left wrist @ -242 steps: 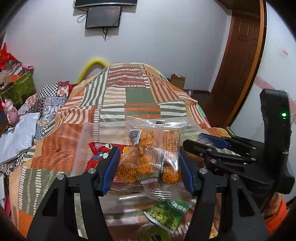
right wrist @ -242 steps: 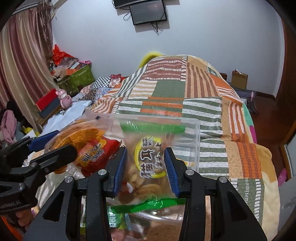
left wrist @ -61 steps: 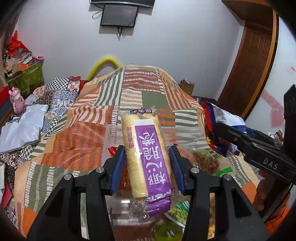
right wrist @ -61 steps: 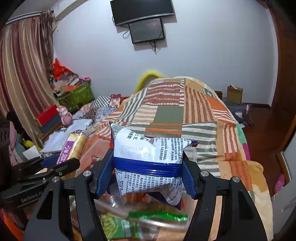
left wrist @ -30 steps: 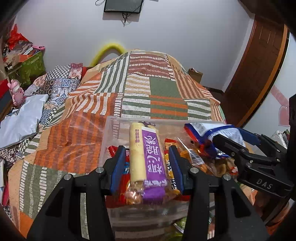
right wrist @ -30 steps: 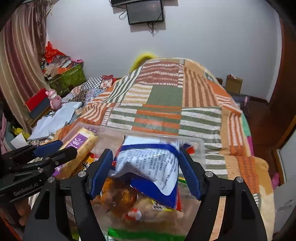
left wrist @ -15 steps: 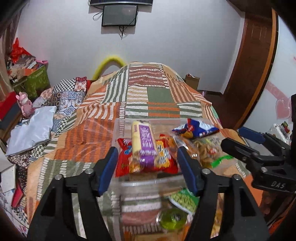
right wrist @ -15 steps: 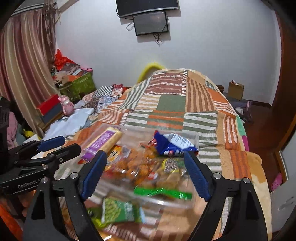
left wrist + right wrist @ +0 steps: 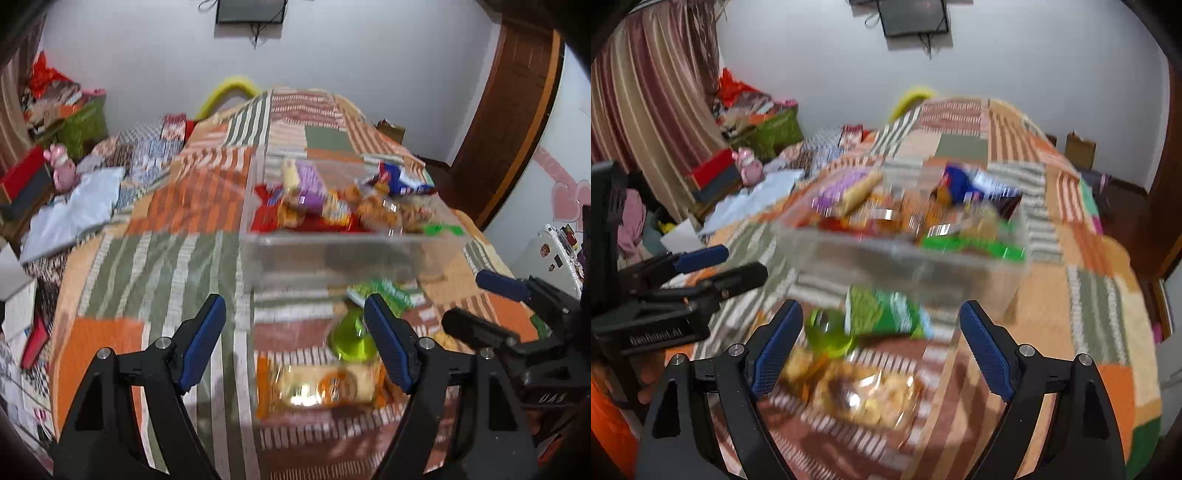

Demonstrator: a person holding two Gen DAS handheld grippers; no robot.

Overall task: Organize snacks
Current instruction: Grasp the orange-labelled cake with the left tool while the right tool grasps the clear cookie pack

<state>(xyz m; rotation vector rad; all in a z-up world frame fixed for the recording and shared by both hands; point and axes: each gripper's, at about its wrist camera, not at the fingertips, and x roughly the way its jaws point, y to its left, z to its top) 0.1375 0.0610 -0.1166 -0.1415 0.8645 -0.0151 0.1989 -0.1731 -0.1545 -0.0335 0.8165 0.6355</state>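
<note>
A clear plastic bin [image 9: 332,254] [image 9: 905,262] stands on the patchwork bedspread and holds several snack packets, among them a purple-labelled roll [image 9: 306,181] and a blue-and-white bag [image 9: 399,177]. In front of the bin lie a green packet [image 9: 882,314], a lime-green cup [image 9: 351,339] and a clear packet of golden snacks [image 9: 325,384]. My left gripper [image 9: 295,339] is open and empty above the bedspread, short of the bin. My right gripper [image 9: 882,347] is open and empty over the loose snacks. Both views are motion-blurred.
The bed's right edge drops to a wooden floor by a brown door [image 9: 509,110]. Clothes, boxes and a pink toy [image 9: 61,166] clutter the left side. A white wall with a monitor [image 9: 251,11] is behind the bed.
Both grippers let go of their packets into the bin, the purple roll and the blue-and-white bag, then opened wide and pulled back toward the near snacks.
</note>
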